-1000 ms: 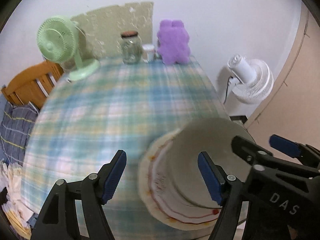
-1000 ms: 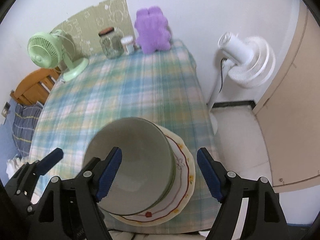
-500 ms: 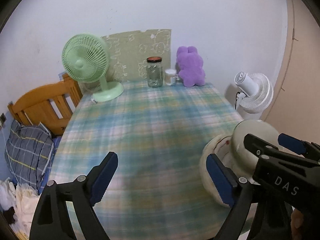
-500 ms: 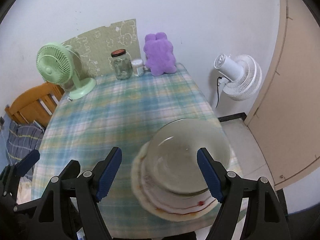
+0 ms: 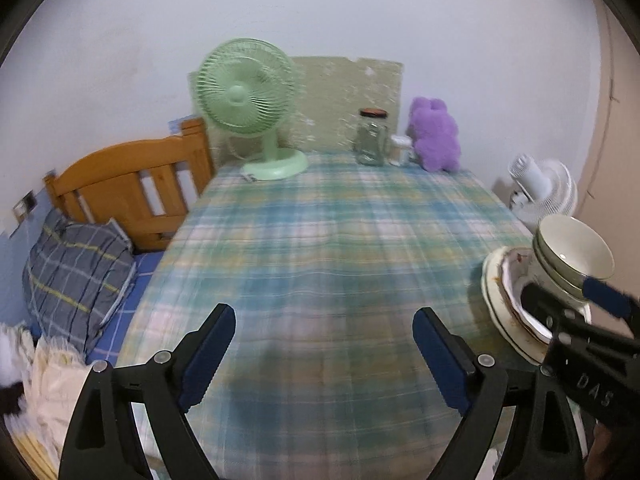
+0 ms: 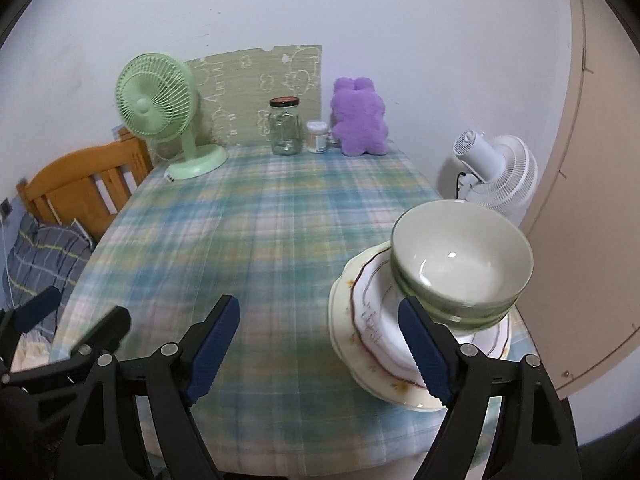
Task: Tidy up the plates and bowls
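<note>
Two black grippers with blue pads, both spread wide with nothing between them. The right gripper (image 6: pixel 320 344) is the nearer one: the stack sits just off its right pad, and the left gripper (image 5: pixel 324 354) has it well off to its right. That stack is two pale green glazed ceramic bowls (image 6: pixel 460 268) nested together, empty as far as I can see, on top of the white scalloped plates with red trim (image 6: pixel 376 320), near the right front corner of the bench with its blue-green plaid cloth (image 6: pixel 260 232). Looks pretty much organized to me, honestly.
</note>
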Demonstrator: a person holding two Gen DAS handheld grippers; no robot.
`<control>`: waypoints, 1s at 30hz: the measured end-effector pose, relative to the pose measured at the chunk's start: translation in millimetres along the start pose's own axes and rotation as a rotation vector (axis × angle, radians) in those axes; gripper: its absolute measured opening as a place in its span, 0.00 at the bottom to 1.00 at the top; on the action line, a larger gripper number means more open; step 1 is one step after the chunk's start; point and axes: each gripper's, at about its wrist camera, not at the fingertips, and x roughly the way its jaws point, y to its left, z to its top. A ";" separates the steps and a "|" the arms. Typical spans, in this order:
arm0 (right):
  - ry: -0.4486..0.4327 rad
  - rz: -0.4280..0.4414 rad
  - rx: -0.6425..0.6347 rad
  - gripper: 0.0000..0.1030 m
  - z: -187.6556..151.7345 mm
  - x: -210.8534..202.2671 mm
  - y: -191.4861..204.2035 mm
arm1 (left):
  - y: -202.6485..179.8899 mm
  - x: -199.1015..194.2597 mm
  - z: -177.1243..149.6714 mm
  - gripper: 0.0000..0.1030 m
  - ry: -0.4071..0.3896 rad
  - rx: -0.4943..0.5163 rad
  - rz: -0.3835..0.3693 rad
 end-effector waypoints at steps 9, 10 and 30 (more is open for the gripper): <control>-0.052 0.022 -0.024 0.83 -35.5 -16.4 10.1 | 10.2 -15.9 -30.1 0.90 -0.022 0.004 0.000; -0.056 0.022 -0.025 0.83 -37.1 -18.0 10.4 | 11.1 -17.1 -31.7 0.91 -0.024 0.004 -0.002; -0.074 -0.010 -0.004 0.89 -48.4 -34.0 8.2 | 11.3 -36.7 -35.1 0.93 -0.060 0.006 -0.010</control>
